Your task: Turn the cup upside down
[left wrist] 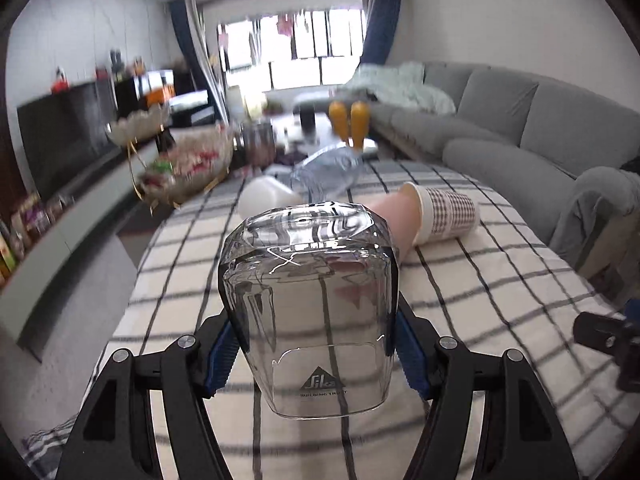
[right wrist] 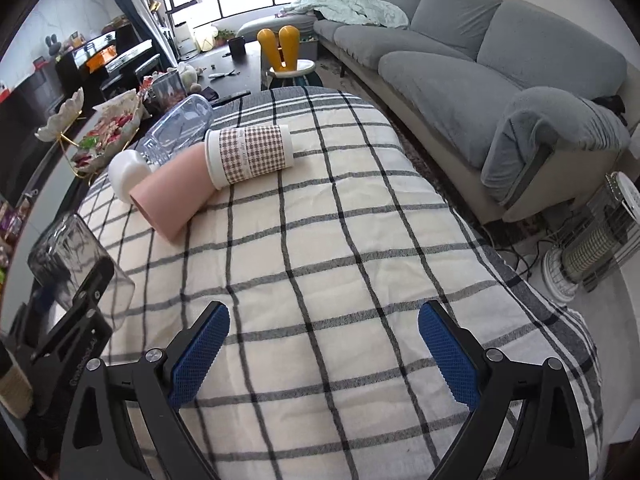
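Note:
My left gripper is shut on a clear glass cup with a printed logo. The cup's thick base points away from the camera and its open mouth points toward it, above the checked tablecloth. The same glass shows at the left edge of the right wrist view, held by the left gripper. My right gripper is open and empty above the checked cloth.
A pink cup, a houndstooth-sleeved paper cup, a clear plastic bottle and a white round object lie on their sides at the table's far left. A grey sofa runs along the right. A heater stands on the floor.

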`<action>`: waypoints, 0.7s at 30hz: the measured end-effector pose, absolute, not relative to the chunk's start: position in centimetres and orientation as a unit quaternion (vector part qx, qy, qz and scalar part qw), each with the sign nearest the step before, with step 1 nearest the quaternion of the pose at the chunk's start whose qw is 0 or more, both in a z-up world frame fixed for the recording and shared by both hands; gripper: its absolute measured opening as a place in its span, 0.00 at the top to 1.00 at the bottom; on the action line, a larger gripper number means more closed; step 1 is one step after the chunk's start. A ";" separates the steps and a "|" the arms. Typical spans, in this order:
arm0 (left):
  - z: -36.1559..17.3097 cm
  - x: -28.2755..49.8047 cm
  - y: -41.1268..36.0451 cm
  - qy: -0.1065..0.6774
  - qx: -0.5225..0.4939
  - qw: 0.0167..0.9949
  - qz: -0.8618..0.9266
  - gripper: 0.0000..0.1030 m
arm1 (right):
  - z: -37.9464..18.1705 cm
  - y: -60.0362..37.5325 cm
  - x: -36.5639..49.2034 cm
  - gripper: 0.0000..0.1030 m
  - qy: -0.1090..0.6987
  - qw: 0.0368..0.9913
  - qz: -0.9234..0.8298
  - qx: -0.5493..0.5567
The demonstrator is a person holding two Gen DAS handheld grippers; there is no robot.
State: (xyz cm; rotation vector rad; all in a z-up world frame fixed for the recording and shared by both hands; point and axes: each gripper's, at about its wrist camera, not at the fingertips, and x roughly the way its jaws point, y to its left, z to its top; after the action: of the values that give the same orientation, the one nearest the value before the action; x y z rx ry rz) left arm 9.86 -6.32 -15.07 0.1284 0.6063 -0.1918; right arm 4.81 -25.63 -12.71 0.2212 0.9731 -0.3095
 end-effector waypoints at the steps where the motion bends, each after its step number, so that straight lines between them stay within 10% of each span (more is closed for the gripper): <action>1: -15.4 9.9 -6.5 0.291 0.068 0.950 -0.091 0.34 | -12.9 -25.5 4.8 0.07 0.462 0.868 -0.149 0.101; 21: -18.0 11.2 -6.8 0.364 0.054 0.927 -0.069 0.34 | -13.6 -26.7 4.2 0.07 0.479 0.855 -0.149 0.128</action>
State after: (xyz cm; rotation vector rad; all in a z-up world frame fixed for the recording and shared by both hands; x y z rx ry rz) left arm 11.20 -6.81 -17.96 0.1103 0.7463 -0.1424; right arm 4.20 -26.66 -13.62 0.2693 1.0078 -0.3139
